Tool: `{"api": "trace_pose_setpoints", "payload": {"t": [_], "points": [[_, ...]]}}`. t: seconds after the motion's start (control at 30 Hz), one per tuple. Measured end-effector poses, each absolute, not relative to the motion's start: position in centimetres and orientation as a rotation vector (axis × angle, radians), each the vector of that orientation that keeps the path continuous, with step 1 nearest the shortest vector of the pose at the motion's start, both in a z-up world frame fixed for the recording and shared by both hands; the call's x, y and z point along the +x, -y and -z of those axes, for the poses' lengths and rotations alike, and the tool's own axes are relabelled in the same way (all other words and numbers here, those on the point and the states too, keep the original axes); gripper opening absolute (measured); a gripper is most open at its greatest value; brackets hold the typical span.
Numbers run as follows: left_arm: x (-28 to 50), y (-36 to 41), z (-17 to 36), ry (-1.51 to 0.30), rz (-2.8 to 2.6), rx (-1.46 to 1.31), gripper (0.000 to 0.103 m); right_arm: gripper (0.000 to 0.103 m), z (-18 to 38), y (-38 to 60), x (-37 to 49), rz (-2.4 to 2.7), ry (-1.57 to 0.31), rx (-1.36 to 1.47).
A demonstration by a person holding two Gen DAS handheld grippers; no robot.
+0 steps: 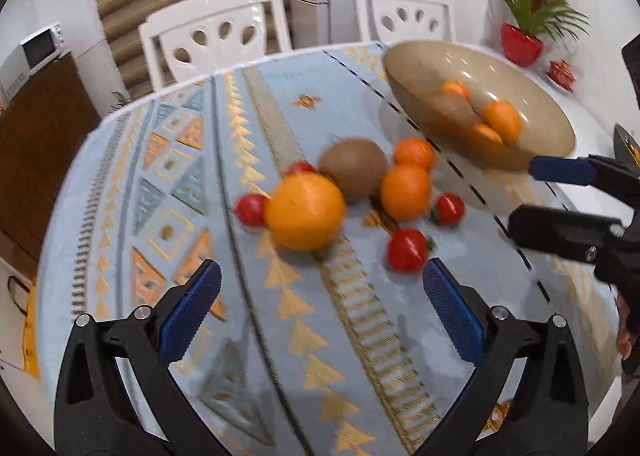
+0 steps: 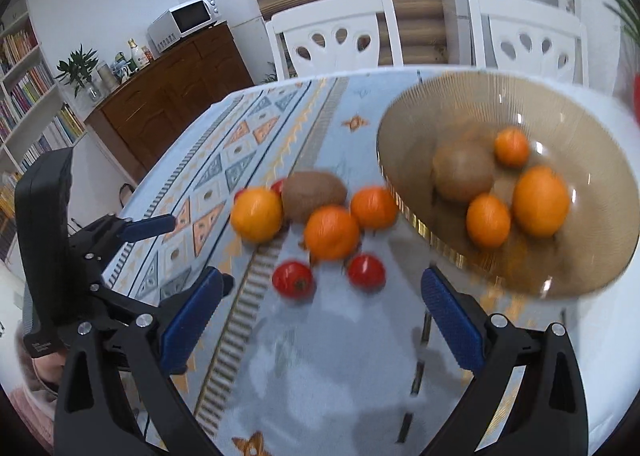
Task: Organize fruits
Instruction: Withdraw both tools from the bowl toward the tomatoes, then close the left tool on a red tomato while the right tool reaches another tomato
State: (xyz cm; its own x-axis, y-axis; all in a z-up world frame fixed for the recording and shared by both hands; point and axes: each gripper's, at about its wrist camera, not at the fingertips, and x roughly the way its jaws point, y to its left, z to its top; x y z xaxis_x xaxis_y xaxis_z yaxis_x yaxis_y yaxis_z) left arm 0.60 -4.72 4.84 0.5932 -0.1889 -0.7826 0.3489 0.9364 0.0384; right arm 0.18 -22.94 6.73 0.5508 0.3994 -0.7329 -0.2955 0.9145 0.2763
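Though elsewhere hidden, bookshelf [image 2: 24, 96] here.

The left hand-held gripper [image 1: 320, 296] hangs over the table [image 1: 120, 216], jaws wide apart and empty. Beyond it lie a big orange [image 1: 305, 211], a kiwi [image 1: 353, 169], two mandarins [image 1: 406, 192] and four tomatoes [image 1: 407, 249]. Far right stands a bowl [image 1: 420, 68] with a kiwi and three mandarins inside. The right hand-held gripper [image 1: 536, 192] enters from the right, jaws apart, near the bowl's rim.
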Motion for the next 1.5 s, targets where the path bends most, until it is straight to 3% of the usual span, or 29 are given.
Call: {"api": "trace_pose_setpoints", "payload": {"t": [0.37, 0.67, 0.83, 0.93, 1.0, 1.13, 1.2, 1.27, 1.33, 1.43, 1.5], "points": [[0.0, 8.5, -1.1, -0.917, 0.347, 0.279, 0.1, 0.097, -2.6, 23.8, 0.9, -0.33, -0.951, 0.057], [0.6, 10.2, -0.3, -0.889, 0.357, 0.312, 0.1, 0.083, -0.5, 23.6, 2.8, -0.307, -0.964, 0.086], [1.3, 10.7, 0.1, -0.889, 0.381, 0.288, 0.093, 0.079, -0.4, 23.2, 3.5, -0.3, -0.952, 0.03], [1.8, 10.7, 0.3, -0.889, 0.396, 0.262, 0.091, 0.066, -0.2, 23.3, 3.7, -0.292, -0.933, 0.013], [2.2, 10.5, 0.3, -0.899, 0.42, 0.226, 0.084, 0.06, -0.2, 23.6, 3.7, -0.299, -0.916, 0.028], [2.2, 10.4, 0.3, -0.895, 0.42, 0.22, 0.08, 0.05, -0.2, 23.4, 3.6, -0.324, -0.902, 0.017], [2.2, 10.3, 0.2, -0.885, 0.415, 0.214, 0.066, 0.04, -0.1, 23.1, 3.7, -0.341, -0.901, 0.011], [2.1, 10.2, 0.1, -0.88, 0.421, 0.212, 0.06, 0.029, -0.1, 23.0, 3.7, -0.361, -0.904, 0.014], [2.1, 10.3, 0.0, -0.874, 0.424, 0.215, 0.054, 0.029, -0.2, 23.1, 3.5, -0.364, -0.904, 0.021], [2.1, 10.0, -0.1, -0.87, 0.429, 0.196, 0.034, 0.029, -0.2, 23.2, 3.5, -0.372, -0.902, 0.035], [2.2, 9.8, -0.1, -0.87, 0.436, 0.183, 0.033, 0.029, -0.2, 23.4, 3.5, -0.384, -0.902, 0.053]]}}
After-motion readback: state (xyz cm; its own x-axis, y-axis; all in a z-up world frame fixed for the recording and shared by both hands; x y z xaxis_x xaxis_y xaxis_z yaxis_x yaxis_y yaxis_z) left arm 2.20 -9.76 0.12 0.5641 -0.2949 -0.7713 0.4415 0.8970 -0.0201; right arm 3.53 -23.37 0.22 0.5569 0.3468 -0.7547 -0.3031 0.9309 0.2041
